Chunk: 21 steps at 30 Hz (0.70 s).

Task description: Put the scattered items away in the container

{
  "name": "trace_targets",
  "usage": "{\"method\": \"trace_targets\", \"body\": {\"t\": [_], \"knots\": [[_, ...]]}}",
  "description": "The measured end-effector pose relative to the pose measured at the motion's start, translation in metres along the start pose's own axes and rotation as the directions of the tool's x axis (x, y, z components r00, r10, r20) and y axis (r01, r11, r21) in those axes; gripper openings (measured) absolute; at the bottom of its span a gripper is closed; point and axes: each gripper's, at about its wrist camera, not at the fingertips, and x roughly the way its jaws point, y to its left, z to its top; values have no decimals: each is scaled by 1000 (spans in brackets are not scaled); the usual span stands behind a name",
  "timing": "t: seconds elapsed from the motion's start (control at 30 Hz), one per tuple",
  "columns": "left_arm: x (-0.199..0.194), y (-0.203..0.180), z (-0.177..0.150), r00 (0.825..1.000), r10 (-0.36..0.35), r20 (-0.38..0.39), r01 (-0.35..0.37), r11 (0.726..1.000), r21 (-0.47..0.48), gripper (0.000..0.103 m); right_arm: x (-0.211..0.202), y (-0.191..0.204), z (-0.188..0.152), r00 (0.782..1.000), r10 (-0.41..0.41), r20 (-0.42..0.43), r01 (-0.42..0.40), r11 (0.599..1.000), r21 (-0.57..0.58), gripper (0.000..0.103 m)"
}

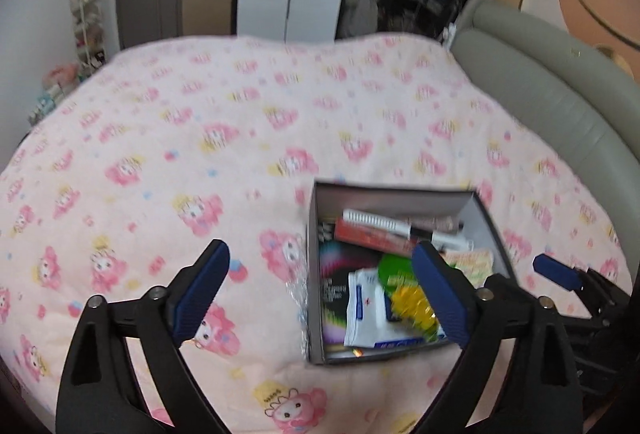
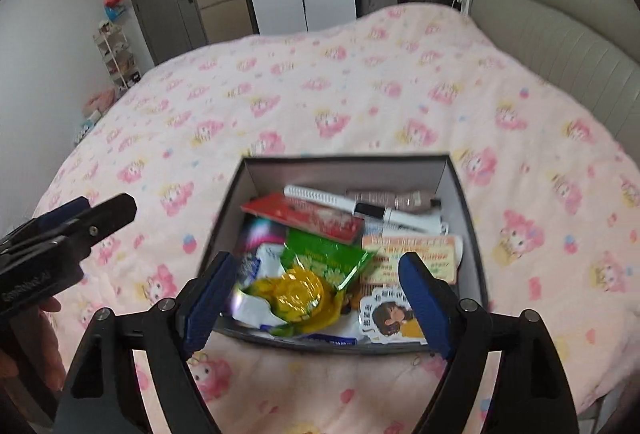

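A dark open box (image 1: 316,274) (image 2: 468,210) sits on the pink bed cover. It holds a white pen (image 2: 320,197), a red packet (image 2: 304,216), a green packet (image 2: 320,258), a yellow foil wrapper (image 2: 296,294), a white pouch (image 1: 366,306) and printed cards (image 2: 408,254). My left gripper (image 1: 320,294) is open and empty, just left of and above the box's near corner. My right gripper (image 2: 316,298) is open and empty above the box's near edge; it also shows in the left wrist view (image 1: 556,270). The left gripper also shows at the left of the right wrist view (image 2: 80,218).
The pink patterned bed cover (image 1: 200,138) spreads all around the box. A grey padded headboard (image 1: 560,102) runs along the right. A piece of clear wrap (image 1: 296,290) lies against the box's left wall. Wardrobes and shelves stand beyond the bed.
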Motion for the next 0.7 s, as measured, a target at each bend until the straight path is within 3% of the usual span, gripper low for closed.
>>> {"method": "trace_targets", "body": {"t": [0.37,0.7], "knots": [[-86,-14,-4,993,36,112,-39,999,24,102,-70,24,5,993,-27,115,32,999,-44,82],[-162,-38,-72,980,37,198,-50,997,62,102,-144,12,-68,975,-95,200,98,995,-3,83]]}}
